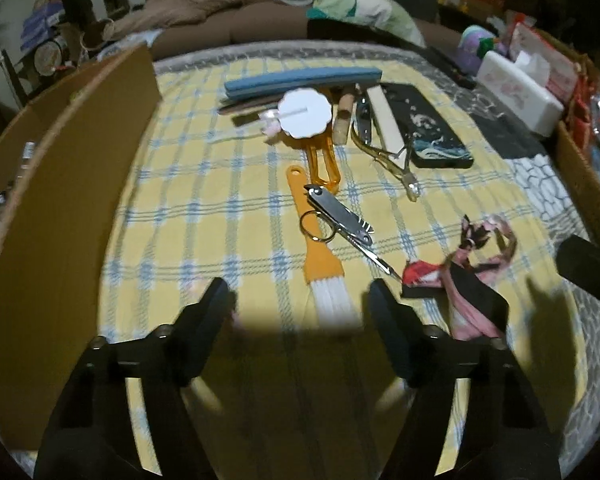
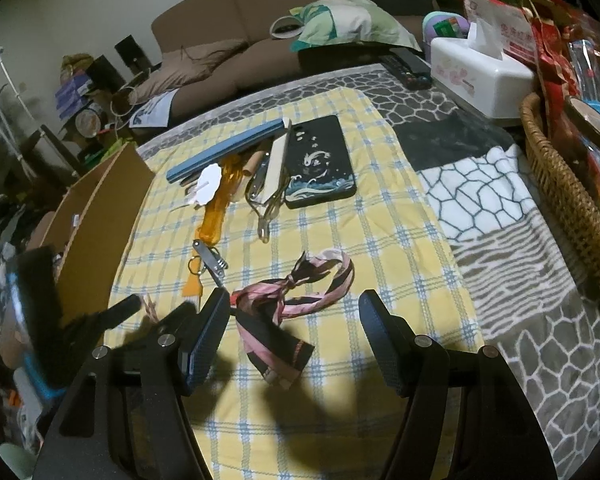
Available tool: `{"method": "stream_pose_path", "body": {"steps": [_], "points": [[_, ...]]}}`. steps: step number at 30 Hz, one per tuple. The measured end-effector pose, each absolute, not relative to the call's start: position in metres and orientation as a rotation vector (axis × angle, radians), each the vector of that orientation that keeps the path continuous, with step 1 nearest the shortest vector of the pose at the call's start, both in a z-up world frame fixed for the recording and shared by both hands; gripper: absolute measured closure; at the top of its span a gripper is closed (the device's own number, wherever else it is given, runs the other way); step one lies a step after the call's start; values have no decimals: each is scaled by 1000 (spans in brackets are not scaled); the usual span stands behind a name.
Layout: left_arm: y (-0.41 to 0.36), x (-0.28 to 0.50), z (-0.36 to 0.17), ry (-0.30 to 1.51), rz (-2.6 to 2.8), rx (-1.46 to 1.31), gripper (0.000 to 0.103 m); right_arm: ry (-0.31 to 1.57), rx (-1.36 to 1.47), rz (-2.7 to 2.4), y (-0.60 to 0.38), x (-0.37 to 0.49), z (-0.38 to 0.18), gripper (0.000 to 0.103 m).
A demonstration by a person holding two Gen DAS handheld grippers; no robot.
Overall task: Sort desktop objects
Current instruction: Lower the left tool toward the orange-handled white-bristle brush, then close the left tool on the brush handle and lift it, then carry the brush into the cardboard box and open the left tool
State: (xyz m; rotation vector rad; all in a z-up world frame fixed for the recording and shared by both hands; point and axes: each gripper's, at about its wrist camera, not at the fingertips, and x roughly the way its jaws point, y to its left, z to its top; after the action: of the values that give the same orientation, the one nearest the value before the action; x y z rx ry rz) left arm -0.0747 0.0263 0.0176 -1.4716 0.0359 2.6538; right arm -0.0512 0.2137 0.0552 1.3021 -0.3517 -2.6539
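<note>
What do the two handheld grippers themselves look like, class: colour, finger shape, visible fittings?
Both are matte black. The left gripper has two flat, tapering fingers with round silver screws at the joints. The right gripper matches, with finely textured, bluish-looking pads. No cables, markings or sleeves show.

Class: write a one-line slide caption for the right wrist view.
Open right gripper above a pink-and-black ribbon on a yellow plaid cloth.
</note>
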Motion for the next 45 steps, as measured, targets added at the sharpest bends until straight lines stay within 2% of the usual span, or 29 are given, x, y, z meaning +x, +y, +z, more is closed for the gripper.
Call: {"method": "stream_pose_path", "body": {"steps": [6,8,10,18,27,35,39,41,44,45], "points": [[36,-88,5,70,2656,-1460,39,-314,1303,-2640,210,-56,54,34],[34,-88,6,57,2651,-1439,47,-306,1306,-2632,209,-57,52,34],[29,-87,9,52,2650,-1418,82,-306,1305,-2628,208,-57,52,34],[-13,-74,35,-179,2564,-1394,82,-353,1254,-2618,208,-60,59,34],[-50,-48,116,-181,2542,-1234,82,-202,1222,-2568,168,-95,51,34],[-103,-45,159,-229,2578,-1169,82,-39,1247,-2460,115,-135,18,35],[-130,-47,164,-274,2593,-1153,82,74,1289,-2448,91,-148,4,44],[-139,-50,162,-311,2590,-1153,82,110,1324,-2447,85,-155,-5,55],[-157,-55,160,-373,2571,-1169,82,113,1314,-2461,85,-159,-8,62],[-161,-54,160,-379,2577,-1170,82,119,1314,-2459,85,-160,-8,68]]}}
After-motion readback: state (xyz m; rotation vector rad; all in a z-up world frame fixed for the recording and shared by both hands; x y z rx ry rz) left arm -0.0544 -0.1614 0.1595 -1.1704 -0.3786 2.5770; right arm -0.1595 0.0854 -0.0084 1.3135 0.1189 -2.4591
